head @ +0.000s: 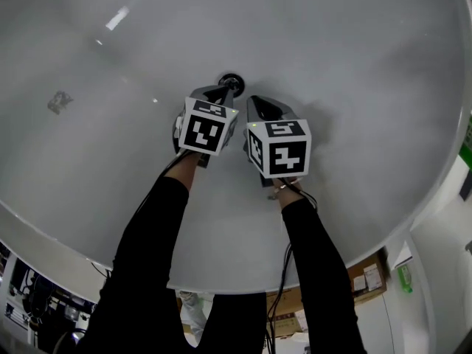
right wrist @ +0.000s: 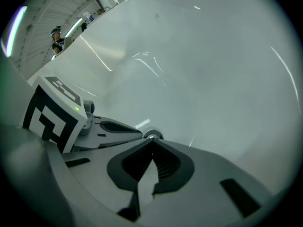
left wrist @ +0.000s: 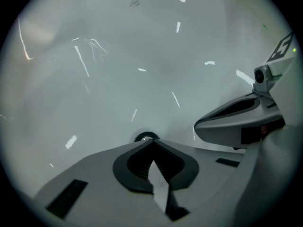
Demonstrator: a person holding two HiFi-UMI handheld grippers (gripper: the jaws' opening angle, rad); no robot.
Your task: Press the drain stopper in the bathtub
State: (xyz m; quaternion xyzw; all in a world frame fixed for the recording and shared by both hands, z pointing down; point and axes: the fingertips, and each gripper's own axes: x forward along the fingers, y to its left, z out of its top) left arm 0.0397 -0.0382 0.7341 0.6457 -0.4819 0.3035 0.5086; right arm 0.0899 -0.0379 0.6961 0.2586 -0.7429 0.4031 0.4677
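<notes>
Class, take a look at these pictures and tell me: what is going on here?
A person leans over a white bathtub with a hand-held gripper in each hand. The left hand-held gripper has its jaws together and its tip right at the drain stopper on the tub floor. Whether it is pressing yet cannot be told. The right hand-held gripper, also closed and holding nothing, sits beside it, just short of the stopper.
</notes>
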